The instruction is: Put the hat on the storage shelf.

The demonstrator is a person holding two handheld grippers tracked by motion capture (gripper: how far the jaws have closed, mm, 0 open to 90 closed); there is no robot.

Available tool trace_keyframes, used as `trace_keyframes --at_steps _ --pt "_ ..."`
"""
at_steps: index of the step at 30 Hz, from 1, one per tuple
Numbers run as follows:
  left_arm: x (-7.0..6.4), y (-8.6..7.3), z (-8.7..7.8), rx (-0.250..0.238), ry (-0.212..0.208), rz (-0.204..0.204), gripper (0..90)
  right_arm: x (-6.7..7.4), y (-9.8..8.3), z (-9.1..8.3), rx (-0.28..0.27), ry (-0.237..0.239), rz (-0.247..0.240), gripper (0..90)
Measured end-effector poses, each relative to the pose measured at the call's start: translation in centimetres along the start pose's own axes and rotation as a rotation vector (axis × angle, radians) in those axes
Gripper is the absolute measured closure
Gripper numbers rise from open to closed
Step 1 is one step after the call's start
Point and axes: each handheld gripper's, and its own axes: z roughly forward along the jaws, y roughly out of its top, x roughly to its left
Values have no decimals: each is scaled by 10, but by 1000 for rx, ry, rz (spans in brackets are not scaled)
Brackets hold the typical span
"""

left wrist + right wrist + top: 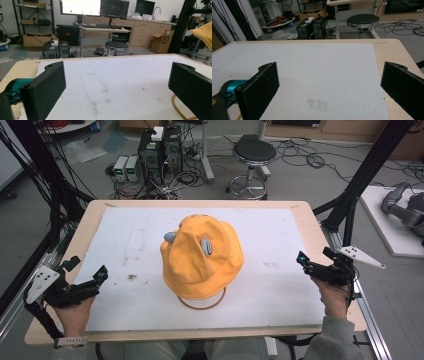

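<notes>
Hat: bright yellow fabric bucket hat (pixel 202 257) sits at the middle of the white mat, crown up, propped on a thin tan wire ring stand (pixel 202 303) whose loop shows under the front brim. Two small grey ear-like patches on the crown. Yellow edge of it also hangs in at the upper right of the left gripper view (pixel 203 33).
Mat: white foam sheet (pixel 270 285) covers most of the light wooden table (pixel 330 245); scuffed and stained, darkest smudge left of the hat.
Left claw: black two-jaw left gripper (pixel 102 275) rests at the mat's left edge, held in the person's left hand (pixel 75 312), pointing in toward the hat but well apart from it. Jaws spread wide, nothing between them; its own view (pixel 117 87) shows bare mat in the gap and a bit of the tan ring at lower right.
Right claw: black right gripper (pixel 301 259) sits at the mat's right edge in the right hand (pixel 334 295), also aimed inward, well apart from the hat. Jaws wide apart and empty; bare mat in the gap in its own view (pixel 329 85).
Background: black round stool (pixel 254 152) beyond the far table edge, computer towers (pixel 160 150) and loose cables on the floor to its left.
</notes>
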Motion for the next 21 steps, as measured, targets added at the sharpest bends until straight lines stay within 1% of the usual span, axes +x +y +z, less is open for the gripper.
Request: trace_keyframes --at_steps 8,11,15,16,19,21 --pt "1 -2 0 4 4 -2 17 1 -1 2 10 0 -4 13" --pt "2 -5 1 14 -2 -5 17 2 -3 4 18 1 -2 13" --pt "3 -9 4 36 -7 -15 17 6 -9 17 67 10 -25 13" --pt "3 -9 4 37 -7 -15 17 8 -11 21 86 10 -36 13" --pt "2 -9 4 34 -9 -8 17 12 -15 28 114 9 -57 13" --pt "2 -9 4 34 -9 -8 17 13 -17 31 127 13 -56 13"
